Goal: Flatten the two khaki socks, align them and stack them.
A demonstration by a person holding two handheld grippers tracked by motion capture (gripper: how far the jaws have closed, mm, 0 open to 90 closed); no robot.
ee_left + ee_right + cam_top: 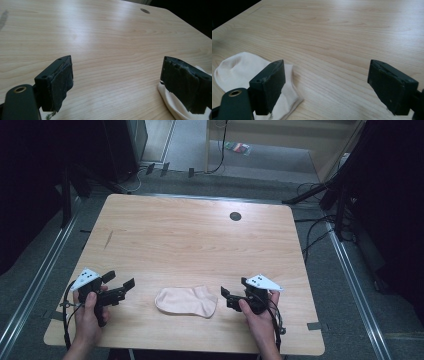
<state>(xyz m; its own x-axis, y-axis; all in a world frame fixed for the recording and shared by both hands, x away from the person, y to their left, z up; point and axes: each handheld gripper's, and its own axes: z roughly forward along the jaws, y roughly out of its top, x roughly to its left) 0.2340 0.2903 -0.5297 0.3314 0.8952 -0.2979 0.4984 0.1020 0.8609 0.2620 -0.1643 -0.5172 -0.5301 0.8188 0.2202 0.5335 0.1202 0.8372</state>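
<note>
Lying flat: unmarked sock [186, 301] between open claws, untouched.

Sock [186, 301] flat on table [200, 235], between hand-held grippers

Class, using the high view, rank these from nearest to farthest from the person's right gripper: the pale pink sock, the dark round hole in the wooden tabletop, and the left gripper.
1. The pale pink sock, flat on the table just left of the right gripper.
2. The dark round hole in the wooden tabletop, straight ahead toward the far edge.
3. The left gripper, beyond the sock at the table's left.
</note>
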